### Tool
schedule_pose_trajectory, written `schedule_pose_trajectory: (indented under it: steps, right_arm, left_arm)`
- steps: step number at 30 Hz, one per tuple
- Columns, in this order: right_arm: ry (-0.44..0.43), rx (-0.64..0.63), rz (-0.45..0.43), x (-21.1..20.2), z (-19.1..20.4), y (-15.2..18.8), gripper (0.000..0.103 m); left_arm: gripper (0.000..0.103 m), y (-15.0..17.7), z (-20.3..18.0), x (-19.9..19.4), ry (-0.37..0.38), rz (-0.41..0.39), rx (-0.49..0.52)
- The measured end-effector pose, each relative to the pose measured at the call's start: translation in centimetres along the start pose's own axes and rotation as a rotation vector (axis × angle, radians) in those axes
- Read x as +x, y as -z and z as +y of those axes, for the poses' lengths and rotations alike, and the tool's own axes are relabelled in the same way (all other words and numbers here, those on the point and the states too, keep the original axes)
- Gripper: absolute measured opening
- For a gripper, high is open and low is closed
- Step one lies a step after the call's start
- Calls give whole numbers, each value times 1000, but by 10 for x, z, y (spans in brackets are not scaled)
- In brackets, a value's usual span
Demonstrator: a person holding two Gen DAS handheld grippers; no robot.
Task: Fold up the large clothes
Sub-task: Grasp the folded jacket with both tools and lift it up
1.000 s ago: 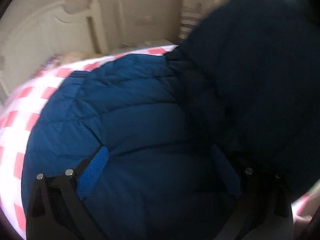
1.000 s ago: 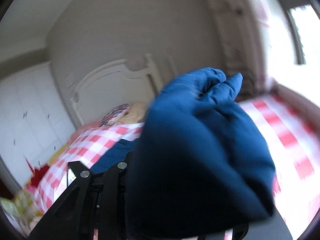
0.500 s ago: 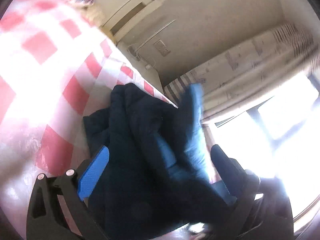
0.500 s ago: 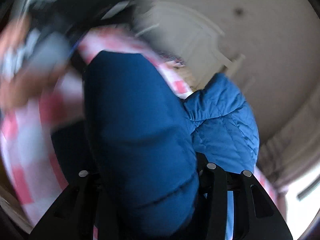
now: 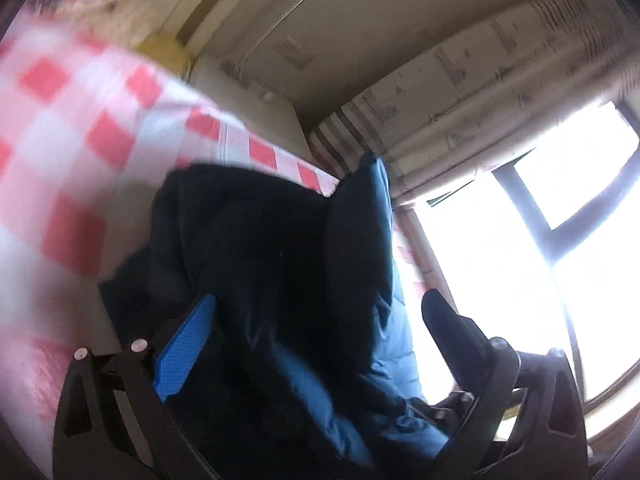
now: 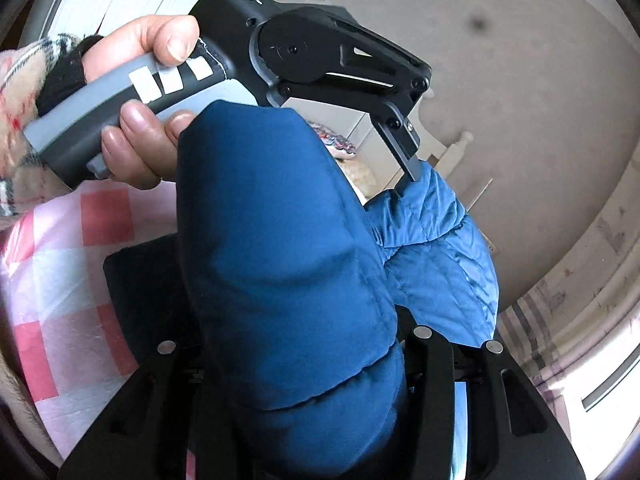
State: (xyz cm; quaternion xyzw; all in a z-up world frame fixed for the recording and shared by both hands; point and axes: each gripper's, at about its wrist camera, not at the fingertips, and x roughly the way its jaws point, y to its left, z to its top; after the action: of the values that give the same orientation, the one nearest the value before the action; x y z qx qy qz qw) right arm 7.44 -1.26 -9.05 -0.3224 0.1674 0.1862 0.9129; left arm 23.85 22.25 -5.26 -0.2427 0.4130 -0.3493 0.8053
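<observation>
- Right gripper [image 6: 296, 320] clamps a thick fold of the blue padded jacket [image 6: 280, 240].
- Left gripper [image 5: 320, 320] pinches another jacket bunch above the checked bed [image 5: 80, 120].

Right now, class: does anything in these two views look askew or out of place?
Yes. The blue jacket is bunched in an uneven wad between the right gripper and left gripper, not flat on the checked bedspread.

The blue jacket [image 6: 288, 280] hides the right gripper's fingertips; the checked bedspread [image 5: 80, 120] at ten o'clock is motion-blurred.
</observation>
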Motion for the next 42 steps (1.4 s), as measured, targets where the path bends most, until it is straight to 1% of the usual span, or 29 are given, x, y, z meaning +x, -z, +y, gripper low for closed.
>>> schedule_pose_trajectory:
  steps: [1,3,5,8,10,11,12,13,16,18,20,21,22,24,26,27,29,31,32,33,34,35,36,37,38,39,40,41,42]
  right_arm:
    - [4,15,-12,0,-4,-1,44]
    - [8,29,-29,-7,3,-8,44]
    - [6,5,-30,-6,7,-7,44]
    - [4,-34,-21,-6,23,-6,45]
    - [3,-44,-24,-6,26,-5,45]
    - [-2,-41,-24,-6,26,-5,45]
    - [-5,-35,-26,-7,25,-5,44]
    - [-8,-23,-32,-9,23,-5,44]
    - [10,1,-56,-14,16,-4,44]
    - [11,32,-71,-19,10,-4,44]
    - [7,54,-83,-24,10,-5,44]
    - [2,62,-88,-25,9,-6,44]
    - [-1,61,-89,-26,11,-6,44]
    - [-8,50,-86,-26,17,-8,44]
    - [-6,32,-79,-17,14,-6,44]
    - [-1,13,-72,-15,16,-6,44]
    - [11,-14,-67,-12,14,-5,44]
    - [14,-25,-63,-9,13,-2,45]
    - [13,-36,-56,-9,14,-1,45]
    - [18,-61,-40,-9,16,-1,47]
    - [32,-77,-34,-13,19,-2,50]
    - [42,-84,-36,-18,18,0,54]
    - [45,-78,-40,-26,14,4,83]
    - [63,-67,-42,-33,10,8,99]
    - [100,-52,-45,-40,5,14,99]
    - [108,-34,-30,-45,-1,22,99]
    - [75,5,14,-47,-9,33,99]
    - [64,42,52,-47,-14,42,99]
    - [65,84,115,-43,-20,57,99]
  left_arm:
    - [101,-1,-3,1,2,6,20]
    - [101,1,-7,12,19,60,26]
    - [101,4,-12,31,-14,122,41]
    - [101,3,-21,48,-34,161,77]
    - [101,-2,-26,65,-104,219,93]
    - [101,-5,-24,74,-169,252,90]
    - [101,-2,-22,72,-182,256,87]
    - [101,-2,-21,71,-175,255,80]
    - [101,4,-12,46,-102,198,52]
    - [101,8,6,26,-1,152,-20]
    - [101,14,24,12,92,135,-85]
    - [101,20,29,11,120,151,-97]
    - [101,20,26,15,125,168,-96]
    - [101,27,19,26,159,220,-68]
    - [101,26,7,36,205,238,-43]
    - [101,22,-3,42,206,234,-21]
    - [101,14,-15,55,147,259,3]
    - [101,4,-23,80,-61,316,39]
    - [101,3,-24,89,-137,335,61]
    - [97,0,-23,99,-160,348,80]
    - [87,-3,-21,100,-128,319,79]
    - [66,-5,-18,96,-109,278,70]
    - [45,-6,-17,92,-113,245,69]
    - [38,-6,-18,85,-115,209,76]
    - [31,-5,-22,78,-103,179,92]
    - [27,-3,-25,74,-104,166,105]
    - [26,0,-33,71,-128,149,138]
    - [24,3,-40,68,-150,136,168]
    - [22,4,-45,65,-161,123,190]
